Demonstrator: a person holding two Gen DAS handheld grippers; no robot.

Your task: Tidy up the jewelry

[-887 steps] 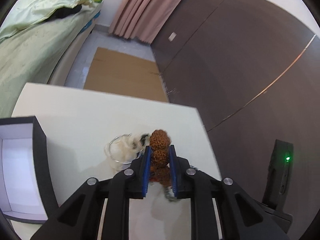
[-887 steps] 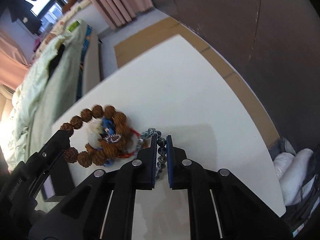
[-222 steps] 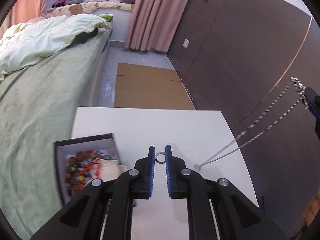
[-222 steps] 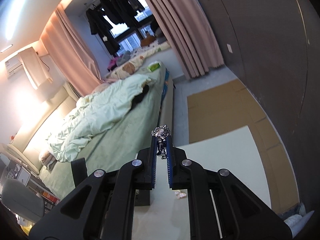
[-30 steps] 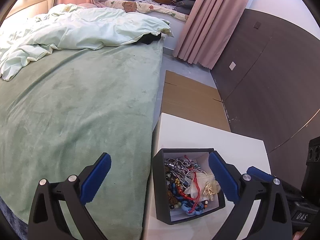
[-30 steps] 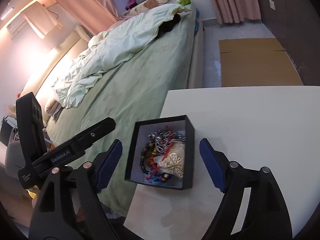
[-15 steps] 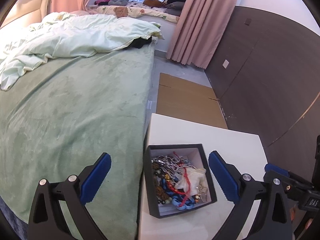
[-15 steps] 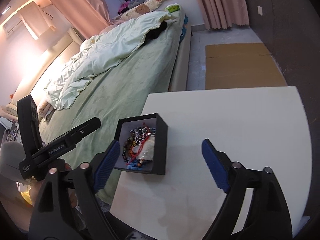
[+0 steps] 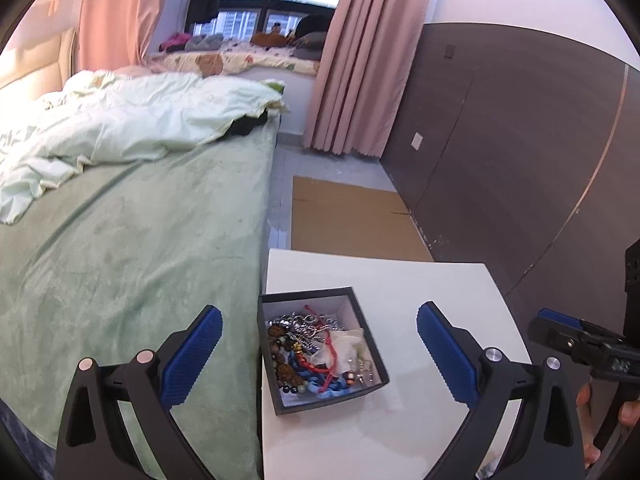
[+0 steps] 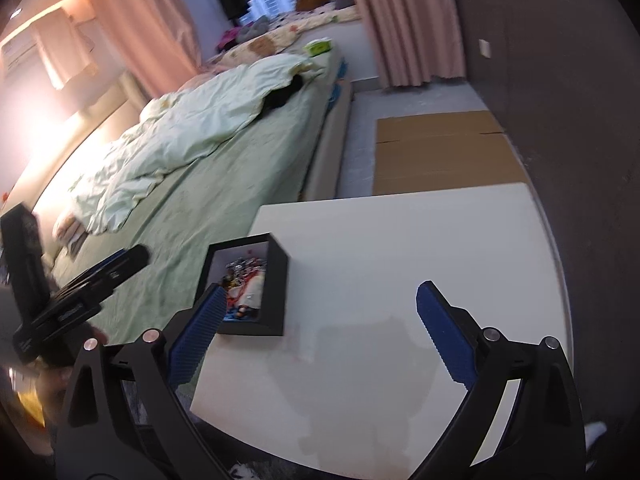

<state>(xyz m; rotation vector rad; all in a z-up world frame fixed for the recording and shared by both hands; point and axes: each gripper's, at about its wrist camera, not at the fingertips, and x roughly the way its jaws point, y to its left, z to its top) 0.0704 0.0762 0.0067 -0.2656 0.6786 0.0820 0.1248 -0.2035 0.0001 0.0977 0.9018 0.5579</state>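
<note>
Left gripper (image 9: 318, 354) spread wide, both blue pads (image 9: 192, 354) far apart and holding nothing. Between the two fingers, slightly nearer the left-hand one, a small black box (image 9: 362, 320) with a white lining, standing on a white table (image 9: 420, 288) close to the table's left edge. Inside the box, a tangled heap of jewelry (image 9: 316, 350): silver chain toward the far wall, brown and dark beads along the left side, a red cord across the middle, a blue chain at the near side, something pale and crumpled on the right. Beyond the left finger, a green bed (image 9: 132, 240) with a rumpled pale duvet. Past the right finger, at the frame's edge, the other tool's dark body and blue tip.

Right gripper (image 10: 318, 330) likewise splayed wide and empty, hovering over the same table (image 10: 400, 260). Same box (image 10: 276, 292) just beside the left finger's pad (image 10: 200, 330), partly overlapped by that pad in the view, well apart from the right finger. Contents (image 10: 244, 284) only partly visible and blurred here: silver, red and blue glimpsed. Bare tabletop between the fingers. Farther left of the left finger, the left gripper's dark body, blurred.
</note>
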